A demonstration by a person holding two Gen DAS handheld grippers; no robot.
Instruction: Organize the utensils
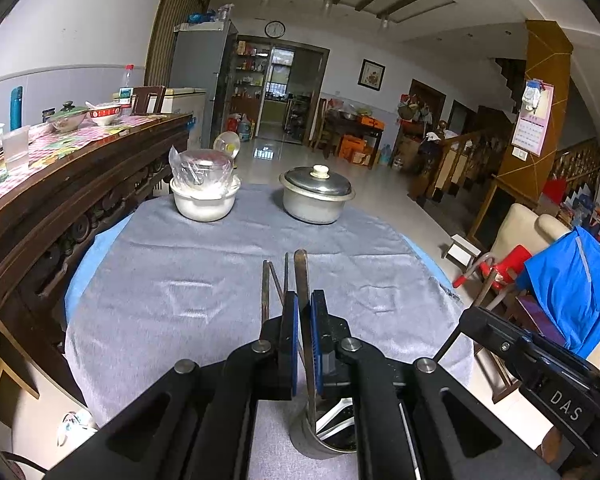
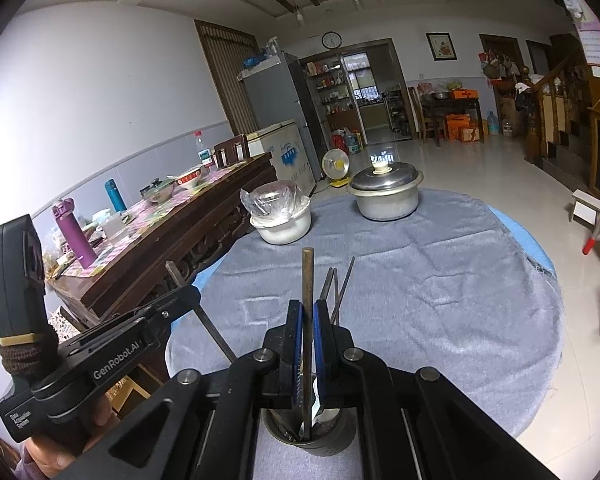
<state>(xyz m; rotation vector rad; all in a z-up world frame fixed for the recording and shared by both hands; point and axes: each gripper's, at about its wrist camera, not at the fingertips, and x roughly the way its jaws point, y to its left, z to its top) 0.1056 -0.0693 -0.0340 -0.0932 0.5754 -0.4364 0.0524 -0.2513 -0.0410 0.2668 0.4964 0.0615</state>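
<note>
Grey cloth covers the round desk (image 2: 440, 280), and no loose utensil shows anywhere on it — only a lidded metal pot (image 2: 386, 194) at the far side and, left of it, a white bowl (image 2: 282, 226) with a plastic-wrapped dish on top. Every utensil I can make out stands in the metal utensil holder (image 2: 310, 436) at the near edge, right under both tools. By that I would judge the sorting close to done: what is left is to settle the two pieces now being held and let go of them.

Up close, the right tool (image 2: 308, 350) has its blue-padded jaws pressed together on a brown chopstick (image 2: 308, 300) — it stands upright, its lower end down inside the holder, its top rising well above the jaws. More thin chopsticks (image 2: 336, 292) lean just right of it, also out of the holder, and something white, perhaps a spoon, lies in the cup.

From its own view, the left tool (image 1: 305, 344) is likewise clamped on a flat dark stick (image 1: 302, 276) that runs down between its pads toward the holder (image 1: 324, 432); I cannot tell whether the tip has reached the bottom. Other dark sticks (image 1: 270, 284) rise just left of that tool, apart from its jaws.
</note>
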